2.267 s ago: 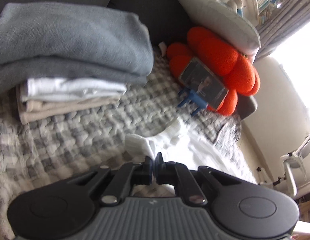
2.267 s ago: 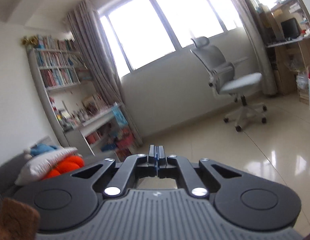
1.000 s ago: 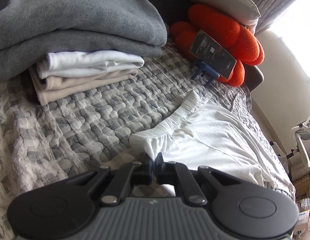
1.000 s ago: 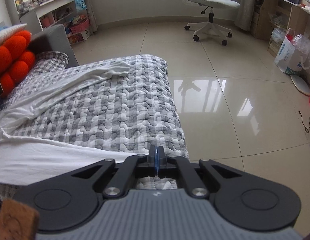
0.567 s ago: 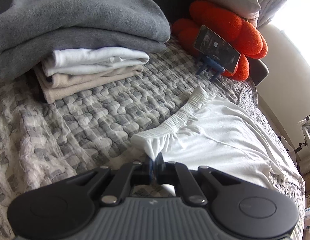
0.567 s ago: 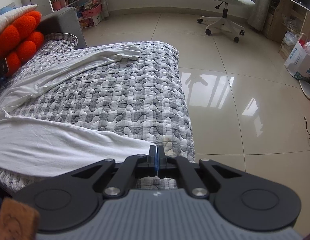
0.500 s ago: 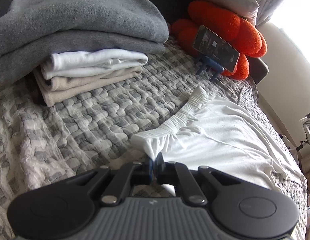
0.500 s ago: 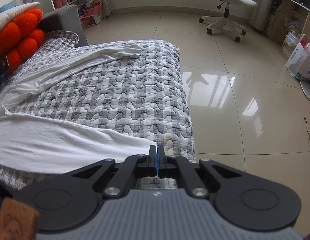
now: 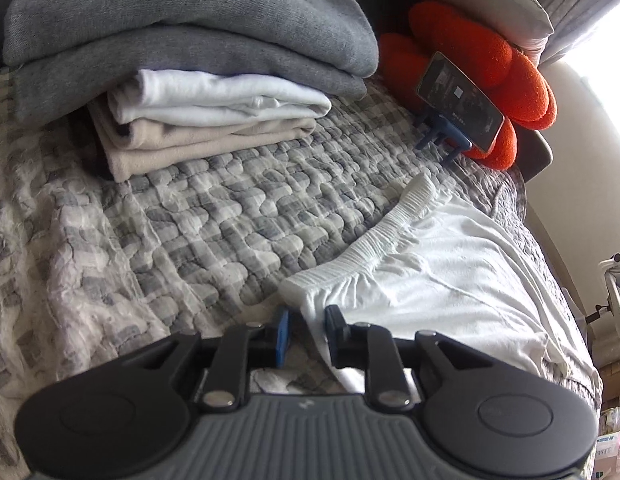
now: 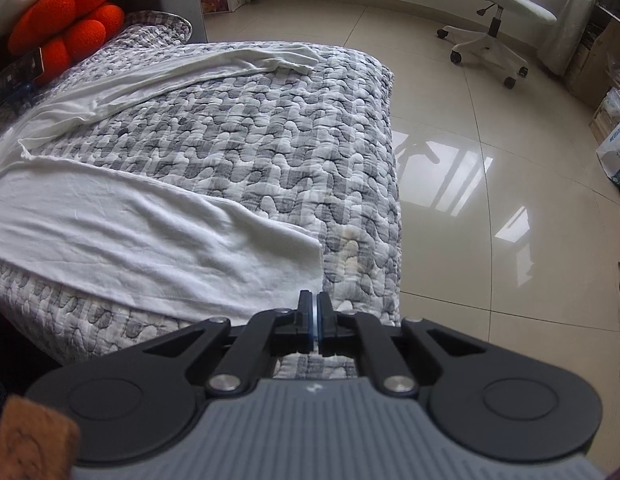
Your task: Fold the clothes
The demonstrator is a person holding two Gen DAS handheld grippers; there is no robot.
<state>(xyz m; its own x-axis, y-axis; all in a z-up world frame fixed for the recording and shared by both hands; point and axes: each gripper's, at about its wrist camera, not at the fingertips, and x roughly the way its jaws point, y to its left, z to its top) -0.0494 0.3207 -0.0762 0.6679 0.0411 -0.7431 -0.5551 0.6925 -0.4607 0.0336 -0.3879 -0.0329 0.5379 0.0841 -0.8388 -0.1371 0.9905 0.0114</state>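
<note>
White trousers point(image 9: 450, 280) lie spread flat on the grey checked quilt point(image 9: 210, 208). In the left wrist view my left gripper point(image 9: 308, 334) hangs low over the near corner of the ribbed waistband point(image 9: 374, 248). Its jaws are opening, and the white edge lies loose between them with neither pad pressing on it. In the right wrist view the trousers point(image 10: 130, 240) show both legs. My right gripper point(image 10: 315, 310) sits at the hem corner point(image 10: 306, 256) of the near leg, close to the quilt's end. Its jaws are opening by a thin slit, and the hem rests on the quilt just ahead of them.
A stack of folded clothes point(image 9: 210, 100), grey over white over beige, stands at the back left. An orange cushion point(image 9: 470, 48) props a phone on a blue stand point(image 9: 458, 100). The quilt drops off at its edge point(image 10: 394, 200) to a shiny tiled floor with an office chair point(image 10: 498, 4).
The left jaws, shut on the waistband corner before, have parted and let it go. The right gripper has sunk slightly toward the hem and its jaws have cracked apart.
</note>
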